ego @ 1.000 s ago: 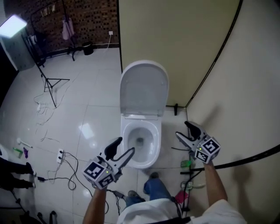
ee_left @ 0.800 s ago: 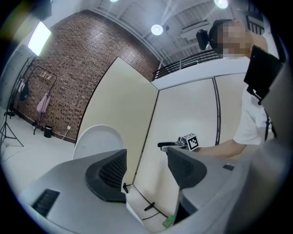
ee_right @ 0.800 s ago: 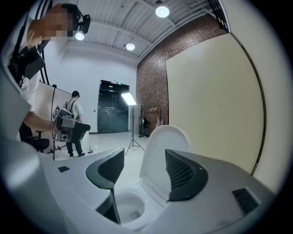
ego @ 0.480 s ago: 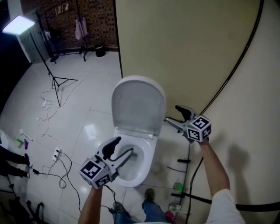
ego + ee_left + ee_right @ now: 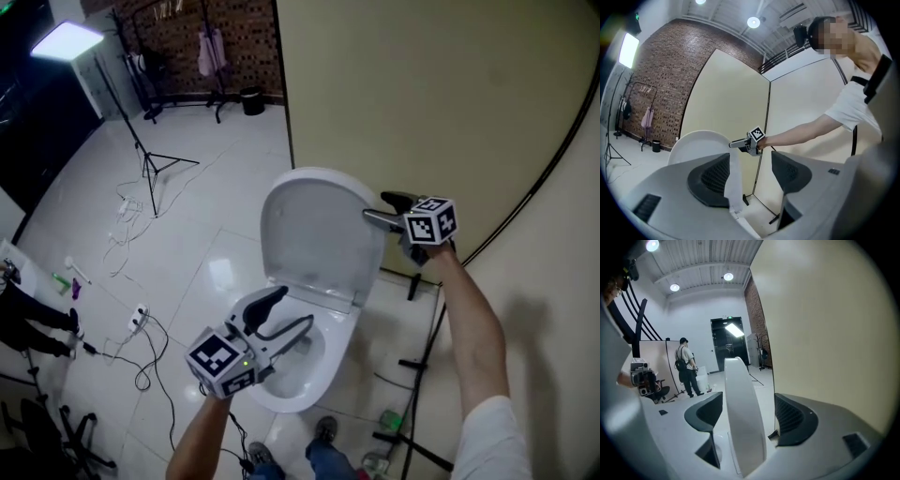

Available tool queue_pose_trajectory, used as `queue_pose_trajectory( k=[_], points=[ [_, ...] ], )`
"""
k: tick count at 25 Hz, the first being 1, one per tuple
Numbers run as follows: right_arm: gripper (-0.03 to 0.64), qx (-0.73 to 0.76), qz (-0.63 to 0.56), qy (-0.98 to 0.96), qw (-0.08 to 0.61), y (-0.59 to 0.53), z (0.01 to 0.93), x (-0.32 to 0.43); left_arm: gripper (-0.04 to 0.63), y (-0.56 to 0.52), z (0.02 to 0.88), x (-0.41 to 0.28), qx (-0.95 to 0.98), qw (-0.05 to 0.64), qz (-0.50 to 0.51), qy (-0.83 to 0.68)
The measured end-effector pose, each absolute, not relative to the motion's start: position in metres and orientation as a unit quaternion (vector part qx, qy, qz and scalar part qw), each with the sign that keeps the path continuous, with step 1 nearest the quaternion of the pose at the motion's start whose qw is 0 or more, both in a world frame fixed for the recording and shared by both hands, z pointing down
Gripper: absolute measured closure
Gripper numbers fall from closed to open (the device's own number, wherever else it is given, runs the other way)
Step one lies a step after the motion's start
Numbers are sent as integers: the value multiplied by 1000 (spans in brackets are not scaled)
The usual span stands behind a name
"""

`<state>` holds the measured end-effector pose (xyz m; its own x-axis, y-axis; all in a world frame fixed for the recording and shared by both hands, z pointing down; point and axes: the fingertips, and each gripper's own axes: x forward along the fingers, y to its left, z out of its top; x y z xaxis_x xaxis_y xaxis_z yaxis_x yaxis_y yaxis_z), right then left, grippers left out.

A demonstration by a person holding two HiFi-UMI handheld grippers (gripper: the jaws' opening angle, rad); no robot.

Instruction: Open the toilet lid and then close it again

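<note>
Between the fingers (image 5: 792, 416) of the right gripper (image 5: 382, 208), just opening and pressing nothing, stands the raised toilet lid (image 5: 319, 234). The left gripper (image 5: 292, 311) is spread, empty. Opening seems done; closing remains.

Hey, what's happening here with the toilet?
A person works a gripper in each hand. The toilet lid stands upright. The right gripper has the lid's upper edge between its jaws, which have just been opening and don't press it. The left gripper hovers open and empty over the bowl.
</note>
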<state>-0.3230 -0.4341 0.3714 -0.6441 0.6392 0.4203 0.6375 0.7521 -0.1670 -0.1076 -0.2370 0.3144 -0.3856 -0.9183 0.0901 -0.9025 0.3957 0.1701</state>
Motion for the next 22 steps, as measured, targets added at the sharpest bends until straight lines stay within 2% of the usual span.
queue_pose_trajectory(
  k=[2,3,4,11,16,22],
  points=[
    [279,-375,5,-895,244,-426,376,-324,319,-234,317,-113,543,84,-44,-834],
    [359,-382,-1,-891,245,-423,377,-323,319,-231,318,-115,540,86,-44,-836],
    [400,-385,-11,-889,245,-421,378,-321,319,-228,320,-115,537,87,-44,-838],
    [417,-401,-120,-878,232,-390,375,-267,319,-192,327,-102,519,89,-51,-848],
    [417,-393,-223,-872,189,-335,381,-164,319,-147,337,-69,508,93,-62,-854],
    [417,-348,-355,-852,164,-279,446,-42,319,-90,372,-9,505,112,-61,-853]
  ],
)
